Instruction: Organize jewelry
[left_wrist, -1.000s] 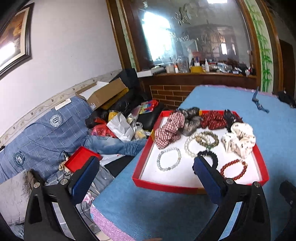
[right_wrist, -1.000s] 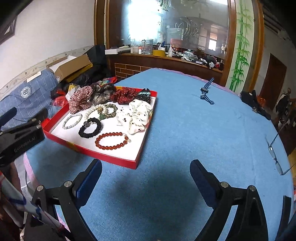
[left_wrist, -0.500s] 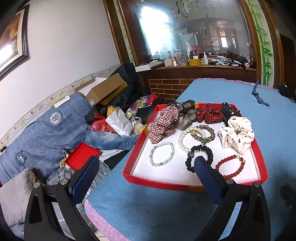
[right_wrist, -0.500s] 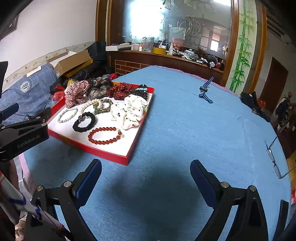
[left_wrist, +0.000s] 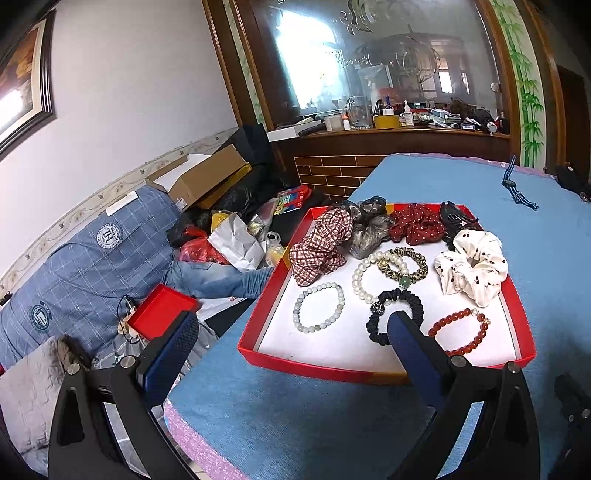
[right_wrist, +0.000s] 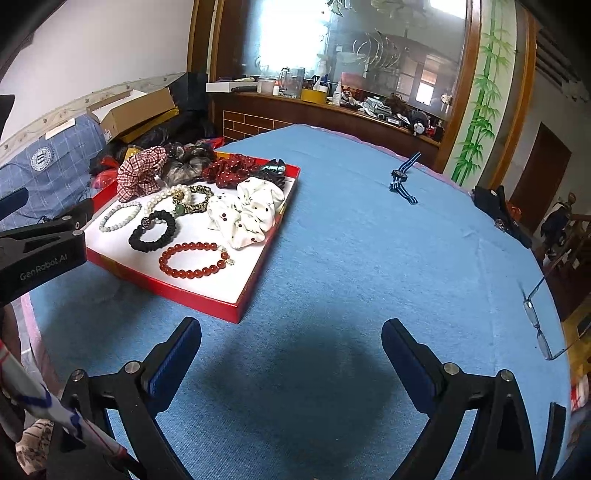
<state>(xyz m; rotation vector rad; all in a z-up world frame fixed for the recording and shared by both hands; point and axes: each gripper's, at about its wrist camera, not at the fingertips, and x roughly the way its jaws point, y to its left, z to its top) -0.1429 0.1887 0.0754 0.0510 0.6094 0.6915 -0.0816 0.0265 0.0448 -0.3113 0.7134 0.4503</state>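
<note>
A red tray (left_wrist: 248, 332) (right_wrist: 255, 273) with a white floor sits on the blue table. It holds a pale bead bracelet (left_wrist: 318, 307), a pearl bracelet (left_wrist: 364, 273), a black scrunchie (left_wrist: 395, 314) (right_wrist: 152, 230), a red bead bracelet (left_wrist: 460, 330) (right_wrist: 194, 259), a white dotted scrunchie (left_wrist: 471, 266) (right_wrist: 245, 212) and plaid, grey and red scrunchies at the back. My left gripper (left_wrist: 291, 339) is open and empty, hovering at the tray's near-left corner. My right gripper (right_wrist: 291, 345) is open and empty over bare table, right of the tray.
A striped blue watch strap (right_wrist: 400, 181) lies far on the table (right_wrist: 369, 258). Glasses (right_wrist: 537, 321) rest at the right edge. Left of the table are a blue plaid cushion (left_wrist: 74, 258), a small red box (left_wrist: 162, 310), bags and a cardboard box (left_wrist: 207, 177).
Both grippers have shifted slightly; the tray sits a little further left in the right wrist view and lower in the left wrist view. Both stay open. No jewelry has moved.
</note>
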